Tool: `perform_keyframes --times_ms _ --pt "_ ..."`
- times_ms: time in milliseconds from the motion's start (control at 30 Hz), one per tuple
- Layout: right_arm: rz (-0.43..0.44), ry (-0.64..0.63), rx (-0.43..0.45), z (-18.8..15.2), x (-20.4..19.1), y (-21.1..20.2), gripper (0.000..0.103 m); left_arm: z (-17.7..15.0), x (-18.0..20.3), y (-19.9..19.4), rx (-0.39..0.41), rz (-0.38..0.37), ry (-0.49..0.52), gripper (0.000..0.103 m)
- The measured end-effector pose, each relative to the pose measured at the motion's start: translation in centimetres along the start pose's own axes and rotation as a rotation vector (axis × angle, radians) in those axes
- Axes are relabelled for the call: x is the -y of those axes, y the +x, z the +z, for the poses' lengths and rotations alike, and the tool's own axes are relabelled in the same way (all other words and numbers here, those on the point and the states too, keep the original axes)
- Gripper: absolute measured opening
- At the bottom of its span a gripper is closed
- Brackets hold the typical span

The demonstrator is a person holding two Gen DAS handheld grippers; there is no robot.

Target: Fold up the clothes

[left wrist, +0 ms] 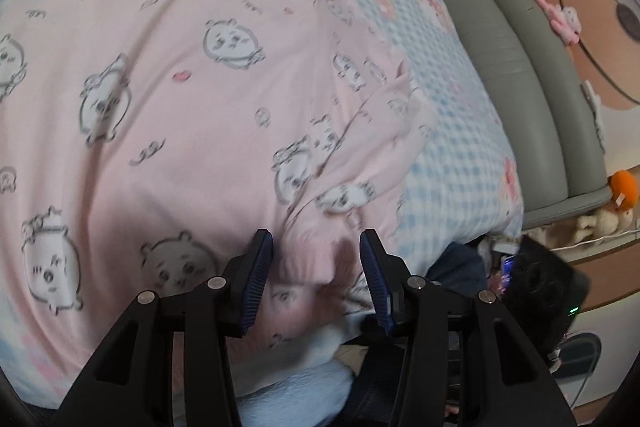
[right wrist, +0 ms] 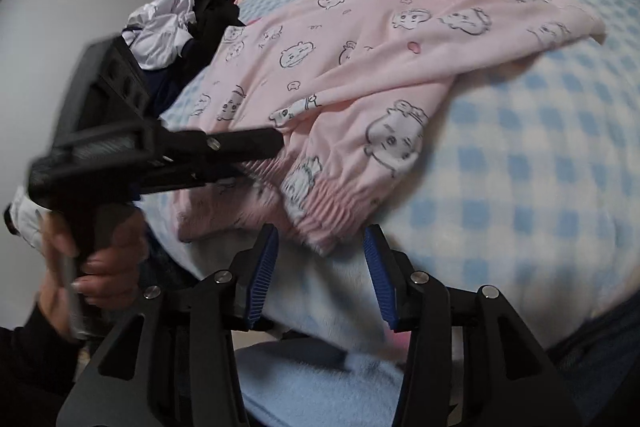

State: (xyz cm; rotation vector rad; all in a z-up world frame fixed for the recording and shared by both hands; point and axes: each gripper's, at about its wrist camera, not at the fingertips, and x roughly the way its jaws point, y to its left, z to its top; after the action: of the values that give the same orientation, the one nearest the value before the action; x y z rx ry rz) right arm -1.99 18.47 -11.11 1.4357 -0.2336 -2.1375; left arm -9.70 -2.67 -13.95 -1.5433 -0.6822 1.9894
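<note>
Bedroom, checked blue bed (right wrist: 540,155): right claw (right wrist: 322,269) stands half open over the pink pyjama (right wrist: 360,67) cuff, gripping nothing. Left claw (left wrist: 316,279) likewise half open, its fingers straddling the pink cloth, apparently unclamped. Garment lies spread on the bed.

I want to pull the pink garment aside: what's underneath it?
The pink garment lies on a blue-checked blanket, visible around its edges. Anything beneath its middle is covered.

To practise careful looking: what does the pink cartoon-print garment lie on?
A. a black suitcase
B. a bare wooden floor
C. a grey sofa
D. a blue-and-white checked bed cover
D: the pink garment is spread over the blue-and-white checked bed cover.
</note>
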Motion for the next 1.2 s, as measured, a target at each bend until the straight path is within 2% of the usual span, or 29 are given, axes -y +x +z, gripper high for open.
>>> perform_keyframes --times_ms 33,67,100,167,233,300,433,500,533,600,633,700,800,900,967,1067,1200 --pt "-0.025 -0.003 -0.007 0.1 0.1 0.5 0.046 0.1 0.3 0.3 -0.010 0.023 0.013 0.039" --pt "-0.047 -0.004 -0.013 0.1 0.2 0.9 0.046 0.1 0.7 0.6 -0.020 0.062 0.034 0.022" --pt "-0.059 0.003 -0.015 0.1 0.4 1.0 0.046 0.0 1.0 0.9 -0.024 0.106 0.056 0.016" --pt "-0.060 0.028 -0.009 -0.1 0.5 0.9 0.046 -0.1 1.6 0.3 -0.011 0.135 0.093 0.011" --pt "-0.061 0.031 0.003 0.0 0.3 0.6 0.046 0.1 2.4 -1.0 0.021 0.142 0.135 0.010" --pt "-0.076 0.011 0.020 0.3 -0.1 0.3 0.049 0.4 3.4 -3.7 0.090 0.131 0.165 0.009" --pt "-0.068 -0.002 0.045 1.3 -1.0 0.4 0.052 0.3 3.7 -8.8 0.222 0.113 0.138 0.009" --pt "-0.053 0.013 0.053 1.7 -1.4 0.4 0.052 -0.1 2.9 -9.6 0.214 0.054 0.119 0.009" --pt "-0.014 0.031 0.058 1.9 -1.6 0.3 0.052 -0.2 2.4 -9.4 0.198 0.039 0.108 0.009" --pt "0.069 0.067 0.077 2.1 -1.8 0.0 0.053 -0.5 1.7 -8.5 0.179 0.044 0.082 0.009" --pt "0.074 0.071 0.081 2.1 -1.9 0.1 0.055 -0.7 1.3 -8.1 0.169 0.046 0.069 0.009" --pt "0.043 0.059 0.075 2.3 -2.3 0.6 0.059 -0.9 0.9 -7.4 0.156 0.048 0.052 0.009" --pt "0.046 0.044 0.053 2.2 -3.3 1.2 0.060 -0.6 1.7 -7.3 0.165 0.041 0.061 0.009" --pt "0.026 -0.010 0.062 1.8 -4.2 0.8 0.068 -0.2 2.9 -7.4 0.172 0.024 0.077 0.009" --pt "0.006 -0.034 0.048 1.4 -4.4 0.9 0.069 -0.1 3.8 -7.4 0.178 0.014 0.092 0.009" --pt "0.016 -0.016 0.062 0.9 -4.1 0.9 0.069 -0.1 4.1 -7.1 0.174 0.005 0.080 0.009" --pt "0.027 0.077 0.130 0.9 -3.3 0.7 0.070 -0.5 3.2 -7.3 0.202 -0.032 0.010 0.009"
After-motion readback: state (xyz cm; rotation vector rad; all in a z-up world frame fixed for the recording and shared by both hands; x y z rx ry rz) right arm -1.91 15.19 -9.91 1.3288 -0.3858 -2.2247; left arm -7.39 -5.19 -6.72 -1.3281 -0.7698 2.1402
